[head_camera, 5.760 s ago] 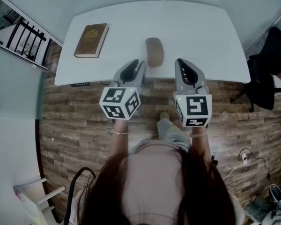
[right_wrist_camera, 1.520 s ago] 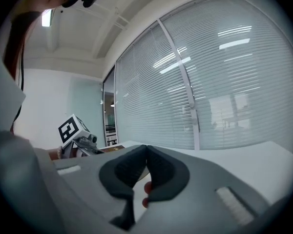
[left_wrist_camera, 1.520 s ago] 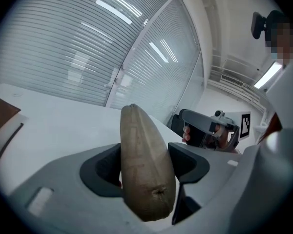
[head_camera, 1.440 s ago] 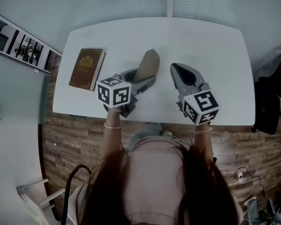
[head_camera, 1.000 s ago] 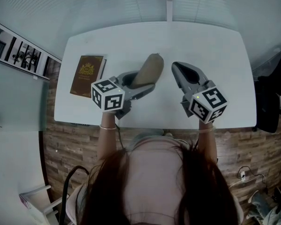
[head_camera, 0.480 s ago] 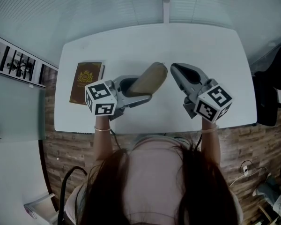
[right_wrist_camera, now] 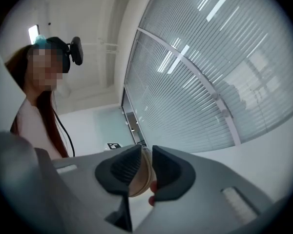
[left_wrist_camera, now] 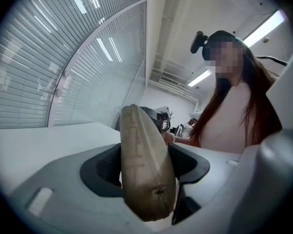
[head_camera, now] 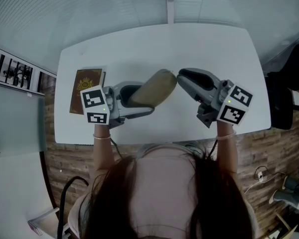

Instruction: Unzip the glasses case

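The tan glasses case (head_camera: 152, 88) hangs in the air above the white table (head_camera: 214, 49), held near its left end by my left gripper (head_camera: 142, 97), which is shut on it. In the left gripper view the case (left_wrist_camera: 144, 165) fills the gap between the dark pads and points away. My right gripper (head_camera: 180, 76) meets the case's right end. In the right gripper view its jaws stand a narrow slit apart around the case's tip (right_wrist_camera: 140, 179). The zipper pull is hidden.
A brown book (head_camera: 84, 88) lies on the table's left side, just beyond the left gripper's marker cube. A dark chair (head_camera: 289, 83) stands off the table's right edge. Wooden floor shows below the table's near edge.
The left gripper has swung the case from upright to pointing right and lifted it. The right gripper has moved left until its tips reach the case's end.
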The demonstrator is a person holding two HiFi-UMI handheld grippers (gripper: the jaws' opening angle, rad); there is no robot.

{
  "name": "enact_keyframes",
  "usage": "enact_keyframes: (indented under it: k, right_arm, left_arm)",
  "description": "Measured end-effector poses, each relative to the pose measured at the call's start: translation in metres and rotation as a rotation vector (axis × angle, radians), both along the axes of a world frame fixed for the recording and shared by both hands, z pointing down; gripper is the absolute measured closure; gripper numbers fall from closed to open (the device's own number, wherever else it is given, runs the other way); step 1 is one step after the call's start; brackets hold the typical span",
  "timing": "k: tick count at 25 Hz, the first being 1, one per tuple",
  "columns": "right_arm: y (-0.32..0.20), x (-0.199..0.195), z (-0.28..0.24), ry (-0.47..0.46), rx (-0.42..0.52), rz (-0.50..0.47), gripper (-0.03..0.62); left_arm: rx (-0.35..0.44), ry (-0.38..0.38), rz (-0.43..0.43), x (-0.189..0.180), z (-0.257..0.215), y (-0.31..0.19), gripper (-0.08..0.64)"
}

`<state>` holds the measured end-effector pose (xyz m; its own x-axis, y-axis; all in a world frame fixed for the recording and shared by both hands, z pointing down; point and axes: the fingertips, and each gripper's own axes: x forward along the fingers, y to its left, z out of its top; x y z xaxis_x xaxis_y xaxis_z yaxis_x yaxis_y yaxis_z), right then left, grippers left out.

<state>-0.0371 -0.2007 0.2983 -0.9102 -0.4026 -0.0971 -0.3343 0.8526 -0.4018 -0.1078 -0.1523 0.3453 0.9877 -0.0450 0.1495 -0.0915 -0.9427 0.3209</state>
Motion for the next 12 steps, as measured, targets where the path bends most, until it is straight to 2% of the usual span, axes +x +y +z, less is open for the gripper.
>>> enact_keyframes:
  k: [7,12]
  right_arm:
    - [-0.009,0.040,-0.008,-0.064,-0.001,-0.152,0.515]
    - [-0.002,0.030,-0.009,-0.082,-0.009,-0.235,0.513]
  left_arm:
    - [0.007,-0.012,0.026,0.046,-0.006,-0.004,0.265]
    - [0.014,-0.019,0.035,0.042,-0.009,0.003,0.265]
